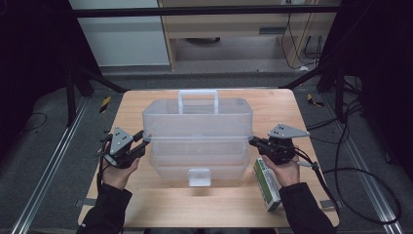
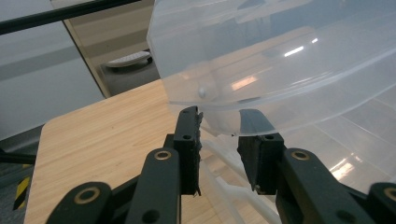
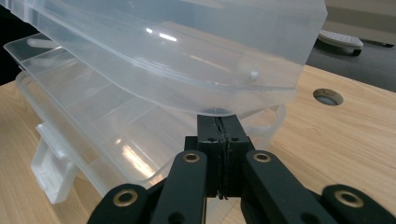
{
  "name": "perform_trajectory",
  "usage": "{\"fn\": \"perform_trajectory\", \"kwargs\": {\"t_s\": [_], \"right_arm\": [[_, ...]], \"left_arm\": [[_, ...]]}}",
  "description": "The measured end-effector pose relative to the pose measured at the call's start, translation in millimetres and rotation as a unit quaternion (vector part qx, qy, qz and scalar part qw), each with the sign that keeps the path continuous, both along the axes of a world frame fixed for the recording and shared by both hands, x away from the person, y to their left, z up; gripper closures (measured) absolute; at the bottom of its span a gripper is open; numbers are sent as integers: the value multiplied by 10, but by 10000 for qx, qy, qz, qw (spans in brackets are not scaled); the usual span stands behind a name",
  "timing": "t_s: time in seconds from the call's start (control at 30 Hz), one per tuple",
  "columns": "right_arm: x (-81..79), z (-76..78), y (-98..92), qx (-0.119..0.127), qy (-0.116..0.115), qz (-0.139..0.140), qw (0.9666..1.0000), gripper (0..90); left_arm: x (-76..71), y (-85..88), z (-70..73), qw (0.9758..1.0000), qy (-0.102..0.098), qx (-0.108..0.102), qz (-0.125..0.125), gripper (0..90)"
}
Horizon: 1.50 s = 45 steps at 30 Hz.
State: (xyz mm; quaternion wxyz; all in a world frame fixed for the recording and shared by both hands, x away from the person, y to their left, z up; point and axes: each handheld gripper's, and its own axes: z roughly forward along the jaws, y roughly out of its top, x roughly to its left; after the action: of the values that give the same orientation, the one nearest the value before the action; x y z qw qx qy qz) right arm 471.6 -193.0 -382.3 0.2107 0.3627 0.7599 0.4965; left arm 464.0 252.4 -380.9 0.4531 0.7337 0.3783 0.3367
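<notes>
- While it sits mid-table (image 1: 146, 195), the clear tiered box (image 1: 197, 131) has its upper section raised;
- green carton (image 1: 267, 184) lies beside its right end;
- left gripper (image 2: 219, 123) gapes under the lid's edge, holding nothing;
- right gripper (image 3: 218, 122) is closed, empty, under the lid.

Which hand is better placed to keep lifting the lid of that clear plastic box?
Probably the right. The right hand-held gripper has its jaws shut under the rim of the clear plastic box lid, while the left hand-held gripper sits open around the lid's edge.
</notes>
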Motion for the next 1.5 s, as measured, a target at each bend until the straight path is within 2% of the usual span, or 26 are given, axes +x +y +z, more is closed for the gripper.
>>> {"fn": "perform_trajectory", "kwargs": {"t_s": [0.1,0.27,0.5,0.57,0.8,1.27,1.5], "right_arm": [[3,-10,2,-82,53,-52,9999,869],[12,-41,5,-400,181,-300,9986,808],[35,-111,-23,-469,360,-377,9975,750],[46,-132,-41,-495,479,-433,9967,739],[81,-214,-2,-611,665,-335,9953,732],[117,-297,76,-641,876,-177,9939,750],[126,-317,95,-619,914,-141,9938,765]], "left_arm": [[0,5,0,10000,34,-3,9,688],[1,-2,7,10000,46,2,34,692],[1,7,19,9999,81,-57,42,700],[3,6,21,10000,81,-43,41,701],[12,13,27,9999,108,-62,36,704],[32,20,46,9998,160,-118,42,706],[79,20,101,9997,129,-185,73,708]]}}
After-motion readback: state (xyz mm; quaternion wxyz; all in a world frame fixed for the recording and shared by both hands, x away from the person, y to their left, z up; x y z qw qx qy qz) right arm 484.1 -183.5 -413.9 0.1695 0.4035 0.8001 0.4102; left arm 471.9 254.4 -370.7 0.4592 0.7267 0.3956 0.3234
